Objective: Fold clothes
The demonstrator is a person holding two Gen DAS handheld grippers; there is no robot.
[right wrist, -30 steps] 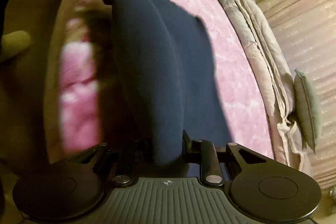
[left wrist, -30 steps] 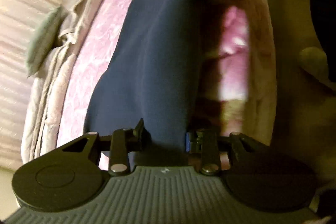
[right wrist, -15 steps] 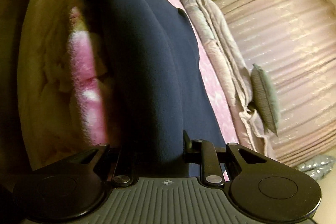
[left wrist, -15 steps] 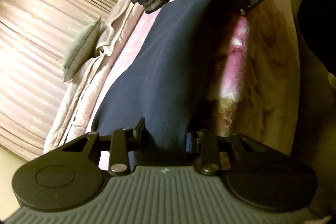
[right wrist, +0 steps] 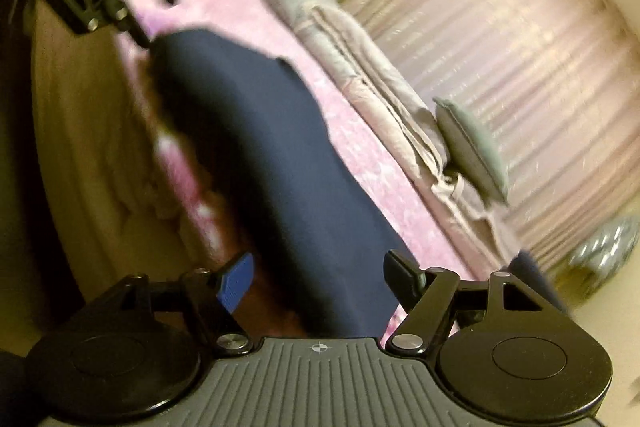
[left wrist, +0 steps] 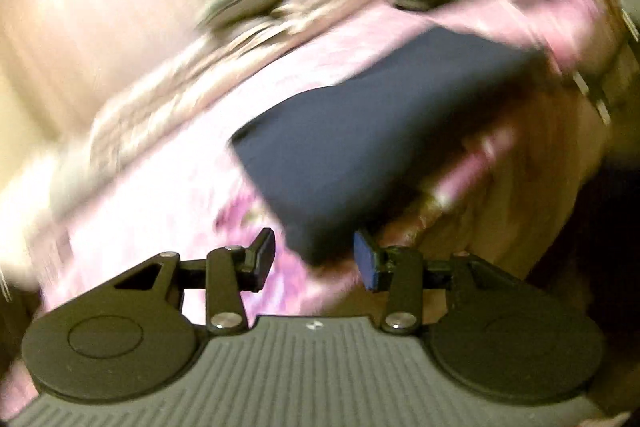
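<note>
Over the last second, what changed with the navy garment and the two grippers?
Both grippers let go: the left gripper and right gripper, earlier clamped on the navy garment, now have their jaws opening with the cloth loose between the pads. The garment, earlier held stretched between them, now lies folded on the pink bedspread. The grey cushion kept its place.

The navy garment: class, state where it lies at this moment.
The navy garment lies on the pink bedspread, a lengthwise strip in the right wrist view, near the bed's edge. The folded quilt and a grey cushion lie beyond.
</note>
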